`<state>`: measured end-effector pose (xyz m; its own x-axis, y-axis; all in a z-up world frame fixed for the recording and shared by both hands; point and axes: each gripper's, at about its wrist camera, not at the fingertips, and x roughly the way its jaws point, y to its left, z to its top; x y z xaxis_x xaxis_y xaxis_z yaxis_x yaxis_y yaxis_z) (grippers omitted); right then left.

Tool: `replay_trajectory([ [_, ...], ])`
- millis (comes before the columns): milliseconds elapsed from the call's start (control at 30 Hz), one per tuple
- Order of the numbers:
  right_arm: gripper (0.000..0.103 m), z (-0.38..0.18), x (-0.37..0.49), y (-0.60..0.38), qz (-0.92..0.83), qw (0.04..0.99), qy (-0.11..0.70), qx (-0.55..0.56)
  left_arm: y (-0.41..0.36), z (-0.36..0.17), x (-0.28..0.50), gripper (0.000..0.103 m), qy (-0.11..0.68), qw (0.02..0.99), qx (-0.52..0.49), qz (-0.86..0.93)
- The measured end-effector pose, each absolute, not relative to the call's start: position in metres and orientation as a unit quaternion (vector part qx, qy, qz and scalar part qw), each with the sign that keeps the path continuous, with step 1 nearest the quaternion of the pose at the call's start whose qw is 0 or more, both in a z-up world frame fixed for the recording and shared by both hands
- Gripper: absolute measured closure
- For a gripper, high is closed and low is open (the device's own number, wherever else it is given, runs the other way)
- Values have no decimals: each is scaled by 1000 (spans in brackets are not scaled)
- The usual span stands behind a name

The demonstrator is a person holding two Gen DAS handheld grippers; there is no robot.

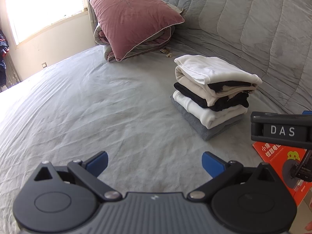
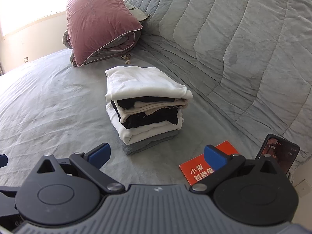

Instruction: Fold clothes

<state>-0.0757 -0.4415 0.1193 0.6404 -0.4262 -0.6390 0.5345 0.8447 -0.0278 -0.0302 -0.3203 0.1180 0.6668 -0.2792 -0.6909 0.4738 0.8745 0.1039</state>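
Note:
A stack of folded clothes (image 1: 212, 93) (image 2: 146, 109) sits on the grey bed sheet (image 1: 87, 107) (image 2: 48, 101). A white garment lies on top, then beige, black and white layers, with a grey one at the bottom. My left gripper (image 1: 155, 162) hovers over bare sheet, to the left of the stack and nearer than it, open and holding nothing. My right gripper (image 2: 157, 155) is just in front of the stack, also open and holding nothing. In the left wrist view, a black part of the right tool marked DAS (image 1: 280, 129) shows at the right edge.
A mauve pillow (image 1: 132, 17) (image 2: 99, 21) lies on a folded quilt at the far side. A grey quilted cover (image 1: 253, 19) (image 2: 234, 39) runs along the right. An orange booklet (image 1: 280, 167) (image 2: 204, 165) and a propped phone (image 2: 278, 156) sit near the right. Small beige bits (image 1: 166, 52) lie by the pillow.

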Motion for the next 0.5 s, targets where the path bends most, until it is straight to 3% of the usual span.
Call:
replay_trajectory([
  [500,0,162,-108,-392,-246,918,306,64,-252,154,-59,1,333,908,105,-231],
])
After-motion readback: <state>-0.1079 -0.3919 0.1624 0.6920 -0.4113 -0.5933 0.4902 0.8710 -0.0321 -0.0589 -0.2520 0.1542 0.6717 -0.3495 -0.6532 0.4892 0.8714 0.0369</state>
